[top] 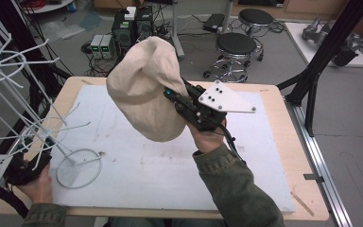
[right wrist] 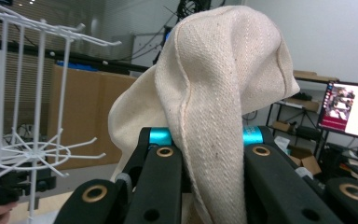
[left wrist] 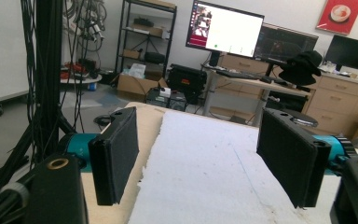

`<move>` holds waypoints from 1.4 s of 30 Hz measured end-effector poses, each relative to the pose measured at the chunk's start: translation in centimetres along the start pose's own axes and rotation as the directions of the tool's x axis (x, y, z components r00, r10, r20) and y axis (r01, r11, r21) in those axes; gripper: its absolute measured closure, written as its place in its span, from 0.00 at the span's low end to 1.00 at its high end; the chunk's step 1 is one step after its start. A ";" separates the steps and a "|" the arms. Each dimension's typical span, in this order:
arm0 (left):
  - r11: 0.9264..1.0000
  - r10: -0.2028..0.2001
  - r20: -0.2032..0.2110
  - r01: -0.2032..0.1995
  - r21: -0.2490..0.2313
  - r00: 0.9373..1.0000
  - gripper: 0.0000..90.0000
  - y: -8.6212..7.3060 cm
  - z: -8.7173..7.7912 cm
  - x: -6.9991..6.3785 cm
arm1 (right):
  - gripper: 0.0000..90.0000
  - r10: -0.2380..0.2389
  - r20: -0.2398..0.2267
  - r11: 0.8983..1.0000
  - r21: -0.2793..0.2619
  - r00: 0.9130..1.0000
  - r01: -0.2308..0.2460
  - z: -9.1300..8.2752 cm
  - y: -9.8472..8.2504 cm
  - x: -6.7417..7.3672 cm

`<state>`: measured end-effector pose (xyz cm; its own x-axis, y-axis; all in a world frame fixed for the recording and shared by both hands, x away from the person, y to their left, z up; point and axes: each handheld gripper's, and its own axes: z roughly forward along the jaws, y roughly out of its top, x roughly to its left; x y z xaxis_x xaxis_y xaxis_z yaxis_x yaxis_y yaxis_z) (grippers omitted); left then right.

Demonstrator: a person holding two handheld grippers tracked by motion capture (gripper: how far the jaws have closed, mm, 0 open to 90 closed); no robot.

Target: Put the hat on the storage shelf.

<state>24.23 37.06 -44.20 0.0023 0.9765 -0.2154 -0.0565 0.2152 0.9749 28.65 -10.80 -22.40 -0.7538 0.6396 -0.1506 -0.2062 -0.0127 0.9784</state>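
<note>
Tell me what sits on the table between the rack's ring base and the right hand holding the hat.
Nothing: in the high view, bare white mat separates the ring base from the right hand.

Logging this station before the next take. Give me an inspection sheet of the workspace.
Surface: wooden table under a white mat, faintly stained.
Job's things: cream cloth hat held aloft; white wire rack at the left edge.
Clutter: nothing seen.
Grippers: right gripper shut on the hat; left gripper open, by the rack's base.
Cables: black bundles behind the rack.
Surroundings: stools, monitor, shelving.
</note>
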 end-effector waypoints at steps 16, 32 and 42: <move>1.000 -0.007 -0.001 0.007 -0.005 1.000 0.33 0.0 -0.1 0.0 | 0.93 -0.024 -0.133 0.996 -0.085 0.991 0.012 0.1 2.7 1.3; 1.000 -0.012 -0.002 0.012 -0.006 1.000 0.33 0.1 -0.1 0.1 | 0.93 -0.039 -0.261 0.981 -0.193 0.965 -0.013 0.6 6.1 1.9; 1.000 -0.022 0.006 0.022 -0.007 1.000 0.33 0.0 -0.1 0.0 | 0.93 -0.036 -0.287 0.969 -0.244 0.957 -0.037 2.3 7.7 2.7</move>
<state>24.10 37.07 -44.21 0.0091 0.9716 -0.2364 -0.0638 0.2365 0.9695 26.44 -7.42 -14.94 -0.8930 0.3925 -0.2201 -0.3247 -0.2234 0.9190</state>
